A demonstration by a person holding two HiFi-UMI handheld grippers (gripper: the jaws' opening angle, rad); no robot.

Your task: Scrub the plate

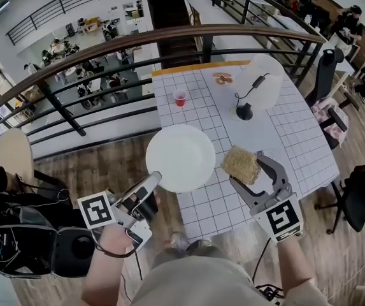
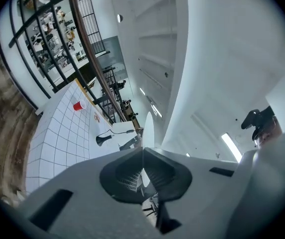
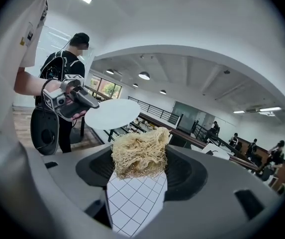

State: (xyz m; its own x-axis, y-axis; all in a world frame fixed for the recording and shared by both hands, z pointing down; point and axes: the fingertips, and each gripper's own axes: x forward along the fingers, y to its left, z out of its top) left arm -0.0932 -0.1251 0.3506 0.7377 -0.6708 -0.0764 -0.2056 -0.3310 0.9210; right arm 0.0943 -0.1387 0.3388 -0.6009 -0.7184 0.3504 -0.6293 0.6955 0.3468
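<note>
A round white plate (image 1: 181, 157) is held in the air over the table's left front edge, its face up toward the head camera. My left gripper (image 1: 154, 181) is shut on the plate's near rim; in the left gripper view the plate (image 2: 147, 129) shows edge-on, rising from between the closed jaws. My right gripper (image 1: 244, 171) is shut on a tan fibrous loofah scrubber (image 1: 240, 163), just right of the plate and close to its rim. In the right gripper view the scrubber (image 3: 140, 153) fills the jaws, with the plate (image 3: 111, 113) beyond it at the left.
The white gridded table (image 1: 309, 139) carries a red cup (image 1: 180, 98), a black desk microphone stand (image 1: 244, 111) with cable, and a white sheet (image 1: 265, 81). A curved railing (image 1: 106, 50) runs behind it. Black chairs (image 1: 360, 190) stand at the right.
</note>
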